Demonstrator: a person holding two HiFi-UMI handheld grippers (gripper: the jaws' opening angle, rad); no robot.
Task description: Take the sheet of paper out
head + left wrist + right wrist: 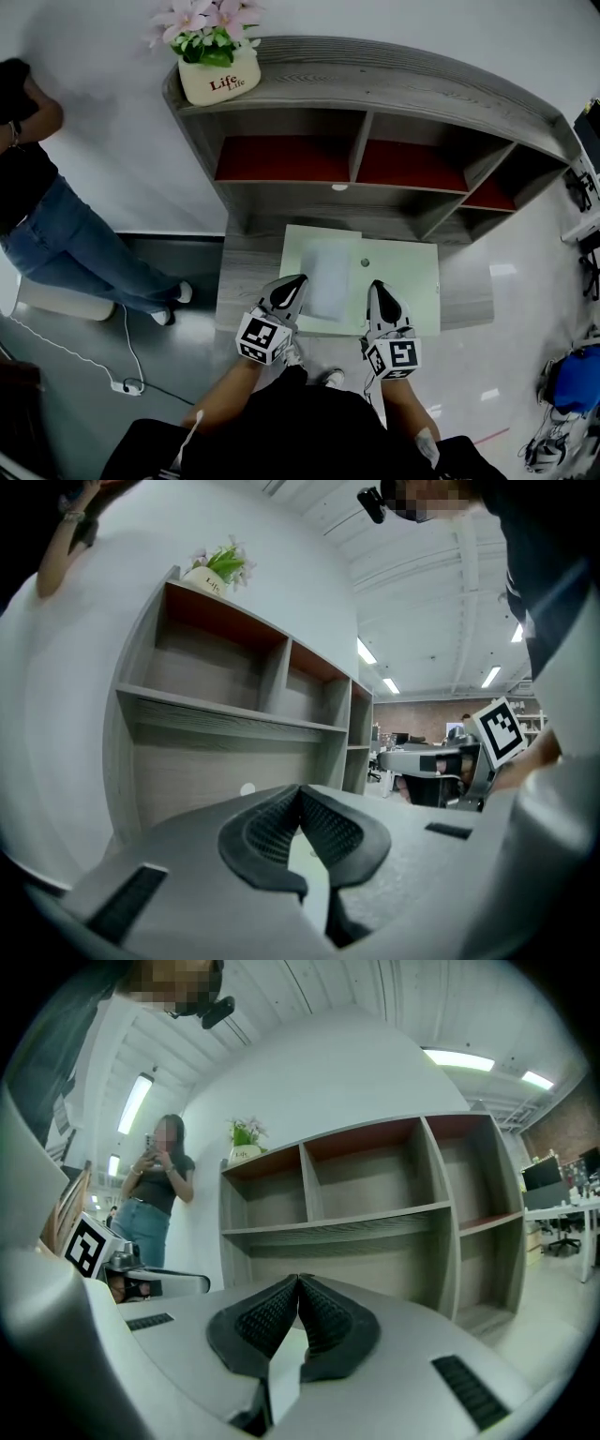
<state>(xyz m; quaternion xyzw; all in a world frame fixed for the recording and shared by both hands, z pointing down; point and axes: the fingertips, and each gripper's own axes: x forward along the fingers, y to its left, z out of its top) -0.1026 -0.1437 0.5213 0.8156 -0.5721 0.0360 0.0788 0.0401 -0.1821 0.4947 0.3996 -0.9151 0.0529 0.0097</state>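
A pale green folder [403,281] lies flat on the grey desk [246,281] under the shelves. On its left half rests a greyish-white sheet of paper [328,272]. My left gripper [294,279] hovers over the folder's near left part, with its tip by the sheet's left edge. My right gripper [376,284] hovers over the folder just right of the sheet. In the left gripper view the left gripper [301,791] has its pads meeting at the tip. The right gripper [298,1279] looks the same in its own view. Pale surface shows in the gap behind each pair of pads.
The grey shelf unit [356,141] with red-floored compartments rises behind the desk, and a flower pot [217,70] stands on its top left. A person in jeans [56,234] stands by the wall at left. A cable and power strip [127,384] lie on the floor.
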